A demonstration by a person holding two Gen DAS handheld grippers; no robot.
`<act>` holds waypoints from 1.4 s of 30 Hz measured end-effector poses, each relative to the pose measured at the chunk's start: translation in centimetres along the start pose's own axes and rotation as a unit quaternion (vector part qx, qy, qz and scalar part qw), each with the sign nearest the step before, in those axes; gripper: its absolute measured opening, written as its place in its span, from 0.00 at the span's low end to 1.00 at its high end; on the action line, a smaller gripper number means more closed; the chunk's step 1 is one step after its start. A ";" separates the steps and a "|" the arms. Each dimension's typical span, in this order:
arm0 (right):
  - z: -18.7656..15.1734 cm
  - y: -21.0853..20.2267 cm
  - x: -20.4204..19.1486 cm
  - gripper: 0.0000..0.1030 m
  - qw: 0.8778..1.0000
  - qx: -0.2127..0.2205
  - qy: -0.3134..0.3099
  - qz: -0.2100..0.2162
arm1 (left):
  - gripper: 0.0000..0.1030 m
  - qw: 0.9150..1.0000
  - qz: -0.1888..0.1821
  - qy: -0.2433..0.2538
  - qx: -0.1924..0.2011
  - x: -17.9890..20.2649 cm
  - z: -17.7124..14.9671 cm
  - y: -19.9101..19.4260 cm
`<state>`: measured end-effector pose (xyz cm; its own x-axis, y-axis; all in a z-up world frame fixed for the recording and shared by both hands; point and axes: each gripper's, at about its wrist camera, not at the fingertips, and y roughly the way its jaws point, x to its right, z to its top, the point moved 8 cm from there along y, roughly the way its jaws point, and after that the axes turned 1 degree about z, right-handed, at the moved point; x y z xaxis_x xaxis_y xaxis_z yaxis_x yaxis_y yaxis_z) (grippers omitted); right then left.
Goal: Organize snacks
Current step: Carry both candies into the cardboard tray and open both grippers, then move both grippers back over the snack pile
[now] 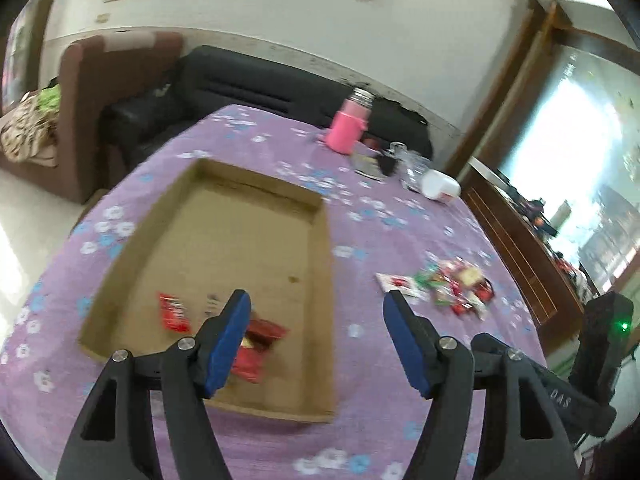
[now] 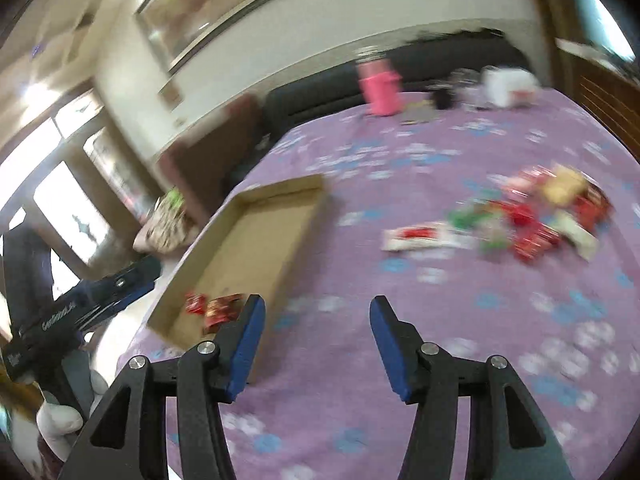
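A shallow cardboard tray (image 1: 240, 232) lies on the purple flowered tablecloth (image 1: 360, 420). Near its front end are a red snack packet (image 1: 174, 312) and a second red packet (image 1: 262, 334), partly hidden behind a finger. My left gripper (image 1: 316, 300) hangs open over the tray's near right corner, with nothing between its blue pads. A pile of loose snack packets (image 1: 444, 284) lies to the right of the tray. In the right wrist view my right gripper (image 2: 318, 304) is open and empty over bare cloth, between the tray (image 2: 248, 240) and the snack pile (image 2: 532, 216).
At the table's far side stand a pink bottle (image 1: 346, 128), a white container (image 1: 440, 190) and small dark items. A black sofa (image 1: 248, 80) and a brown armchair lie beyond. A wooden cabinet (image 1: 520, 248) runs along the right. A white-gloved hand (image 2: 60, 420) holds the left gripper.
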<state>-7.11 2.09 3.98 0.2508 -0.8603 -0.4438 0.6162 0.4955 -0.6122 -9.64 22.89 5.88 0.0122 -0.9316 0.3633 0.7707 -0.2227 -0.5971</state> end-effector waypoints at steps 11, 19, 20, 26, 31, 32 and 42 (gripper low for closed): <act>-1.8 -7.3 7.9 0.57 0.994 0.042 0.099 -0.019 | 0.66 0.996 -0.036 0.064 -0.042 7.9 -2.6 2.6; -2.5 -9.0 9.6 0.57 0.977 0.060 0.200 0.045 | 0.66 0.995 -0.039 0.084 -0.032 9.0 -2.9 1.3; -2.5 -9.1 9.4 0.57 0.979 0.058 0.191 0.039 | 0.66 0.995 -0.038 0.085 -0.030 9.0 -2.8 1.1; -0.4 -11.1 7.1 0.57 0.988 0.057 0.146 0.016 | 0.66 0.993 -0.055 0.109 -0.001 8.5 0.3 -2.5; 4.5 -15.1 4.8 0.57 0.991 0.060 0.122 0.017 | 0.68 0.987 -0.052 0.137 0.060 6.7 5.7 -8.6; 5.8 -16.1 4.1 0.57 0.992 0.060 0.111 0.018 | 0.71 0.986 -0.049 0.141 0.069 6.4 6.7 -9.5; 23.8 -28.5 -4.7 0.58 0.992 0.118 0.029 -0.028 | 0.84 0.965 0.115 0.194 0.134 0.7 15.7 -16.6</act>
<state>-8.07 -10.88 39.11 0.1722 -0.8739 -0.4546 0.7874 0.3994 -0.4696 -12.36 30.43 27.29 0.0022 -0.9966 -0.0826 0.9134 0.0356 -0.4055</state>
